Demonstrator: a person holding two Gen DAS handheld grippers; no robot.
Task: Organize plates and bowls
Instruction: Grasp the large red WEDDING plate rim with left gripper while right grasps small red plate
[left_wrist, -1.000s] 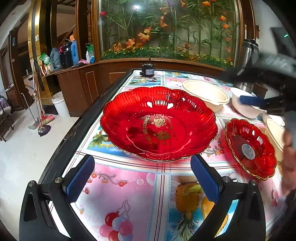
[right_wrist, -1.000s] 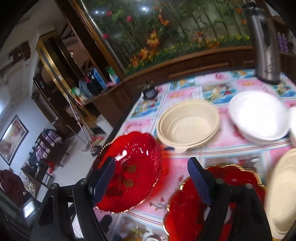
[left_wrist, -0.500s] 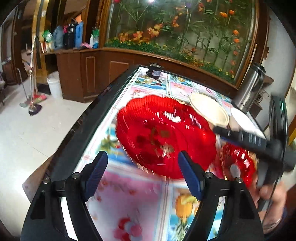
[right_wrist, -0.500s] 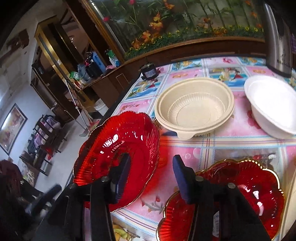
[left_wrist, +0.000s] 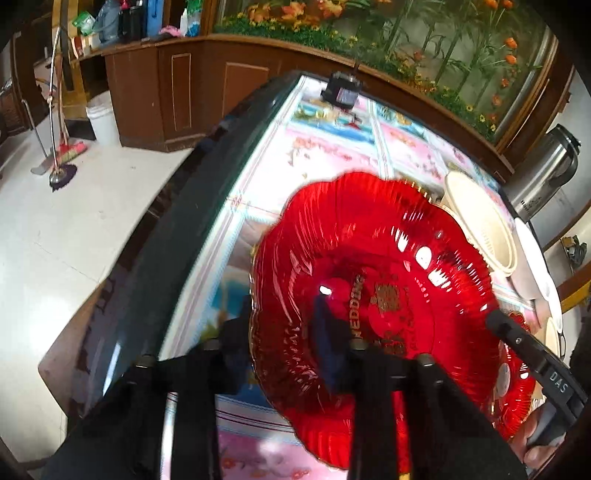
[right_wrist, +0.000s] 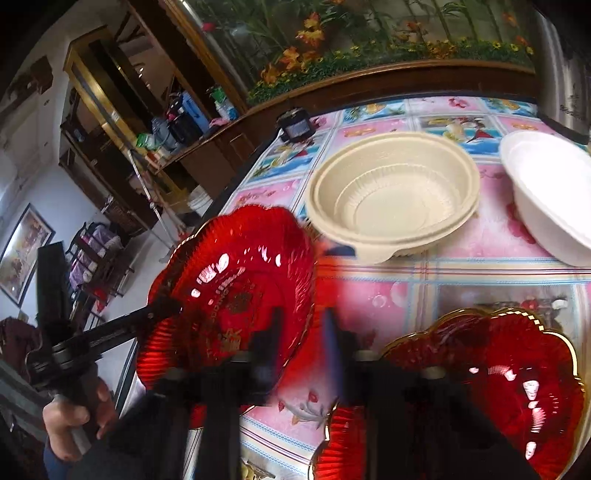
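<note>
At our left gripper (left_wrist: 284, 332) the large red plate (left_wrist: 373, 295) fills everything from 12 to 3 o'clock — its rim sits between our fingers. Open tablecloth (left_wrist: 332, 155) lies at 11 to 12, up to a small black device (left_wrist: 341, 92). At 1 o'clock the beige bowl (left_wrist: 476, 225) stands just beside the plate. From our right gripper (right_wrist: 299, 332), bare cloth runs toward 1 o'clock — bounded by the beige bowl (right_wrist: 395, 195), the white bowl (right_wrist: 554, 195) at 2, and the small red plate (right_wrist: 480, 387) at 4.

Bright daylight; glare spots on red plate (left_wrist: 373, 280); motion blur; fisheye-warped edges.
</note>
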